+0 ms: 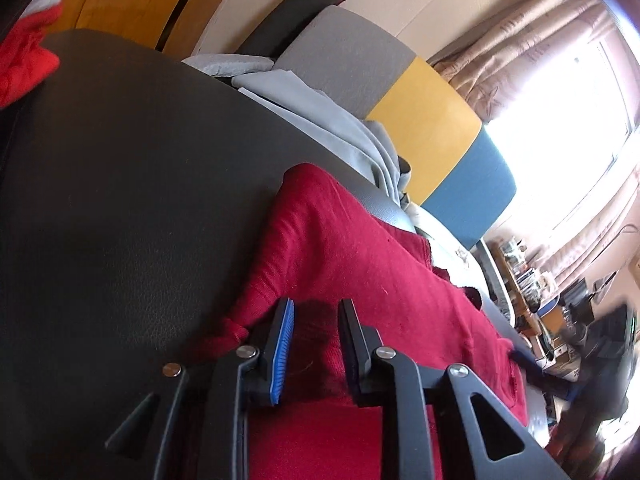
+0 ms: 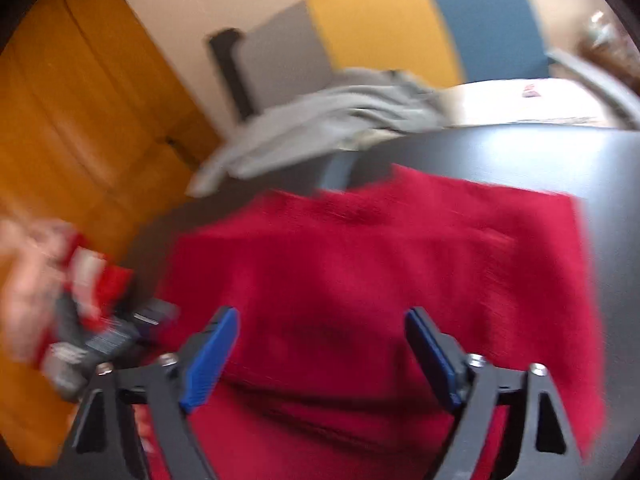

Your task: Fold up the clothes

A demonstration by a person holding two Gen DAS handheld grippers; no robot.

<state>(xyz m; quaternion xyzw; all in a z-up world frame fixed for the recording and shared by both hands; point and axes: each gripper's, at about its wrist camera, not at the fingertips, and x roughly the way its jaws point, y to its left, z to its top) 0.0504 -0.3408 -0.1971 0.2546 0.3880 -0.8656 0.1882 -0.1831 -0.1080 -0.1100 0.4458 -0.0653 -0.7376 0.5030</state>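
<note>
— Where's the garment?

— Red sweater (image 1: 352,248), lying on the round black table (image 1: 120,184), spread fairly flat, one sleeve end (image 1: 228,330) trailing toward the near edge. Looks already gathered into a rough rectangle in the right wrist view, though too blurred to count folds.

— And the tools?

— Left gripper (image 1: 314,344) low over the knit, jaws parted a little, nothing pinched between them. Right gripper (image 2: 320,354) spread wide above the cloth, holding nothing either; likely parted to take or smooth an edge.

— Anything else about?

— Grey garment (image 1: 320,120) heaped at the table's far rim, probably set aside from the red one. Behind it, a chair back (image 1: 432,120) in grey, yellow and blue panels. Could fit mid-fold or just finished; can't settle which.
</note>
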